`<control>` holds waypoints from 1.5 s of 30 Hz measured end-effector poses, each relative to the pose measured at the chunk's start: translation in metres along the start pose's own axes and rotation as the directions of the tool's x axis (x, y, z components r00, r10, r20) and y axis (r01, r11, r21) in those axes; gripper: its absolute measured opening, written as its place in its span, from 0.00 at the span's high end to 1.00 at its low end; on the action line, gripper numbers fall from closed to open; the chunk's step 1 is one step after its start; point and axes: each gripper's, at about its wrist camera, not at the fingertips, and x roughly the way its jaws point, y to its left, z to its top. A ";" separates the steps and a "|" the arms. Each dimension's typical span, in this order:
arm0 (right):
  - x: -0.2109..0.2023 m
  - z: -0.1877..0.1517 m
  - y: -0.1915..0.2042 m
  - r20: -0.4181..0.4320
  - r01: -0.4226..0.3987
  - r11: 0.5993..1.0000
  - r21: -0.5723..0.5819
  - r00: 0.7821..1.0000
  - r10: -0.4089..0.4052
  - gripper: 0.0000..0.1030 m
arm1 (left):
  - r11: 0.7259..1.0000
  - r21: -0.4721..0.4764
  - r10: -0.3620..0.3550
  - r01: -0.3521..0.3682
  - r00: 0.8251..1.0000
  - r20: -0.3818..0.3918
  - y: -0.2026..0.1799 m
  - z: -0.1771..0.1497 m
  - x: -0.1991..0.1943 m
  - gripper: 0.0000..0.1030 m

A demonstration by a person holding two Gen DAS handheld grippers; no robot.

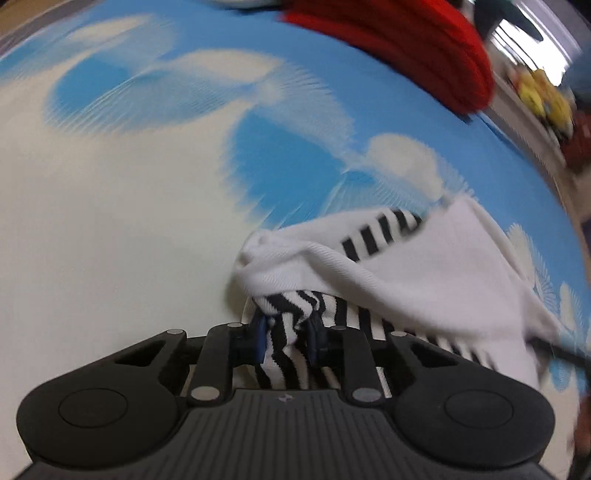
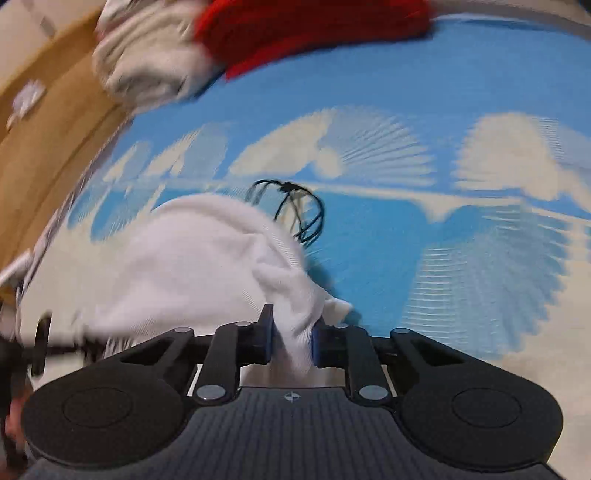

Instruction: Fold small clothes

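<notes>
White garment pinched between both grippers' jaws, over the cloth.

2 grippers appear, the left gripper and the right gripper, each with 2 blue-padded fingers. 1 white sock with black stripes lies on 1 blue-and-white patterned cloth. At 12 o'clock sit 1 red garment and 1 pale bundle; 1 black cable loop lies centrally.

cloth lies bare ahead; red garment and cable obstruct.
</notes>
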 end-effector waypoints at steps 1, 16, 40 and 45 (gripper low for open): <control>-0.009 -0.007 -0.010 0.034 0.002 1.000 0.030 0.999 -0.003 0.83 | 0.998 0.055 -0.002 0.002 1.000 -0.003 -0.019 0.021 0.014 0.78; -0.057 -0.113 -0.067 0.183 -0.077 0.963 0.259 0.983 0.029 0.83 | 0.966 0.247 0.038 -0.074 0.988 0.150 -0.155 0.090 0.076 0.65; -0.141 -0.283 0.120 0.389 0.364 0.931 -0.023 0.861 -0.327 0.11 | 0.920 0.352 0.040 -0.173 0.934 0.355 -0.027 -0.288 -0.156 0.00; -0.135 -0.294 0.133 0.422 0.436 0.899 -0.049 0.824 -0.377 0.11 | 0.914 0.389 -0.041 -0.114 0.929 0.367 -0.028 -0.291 -0.157 0.00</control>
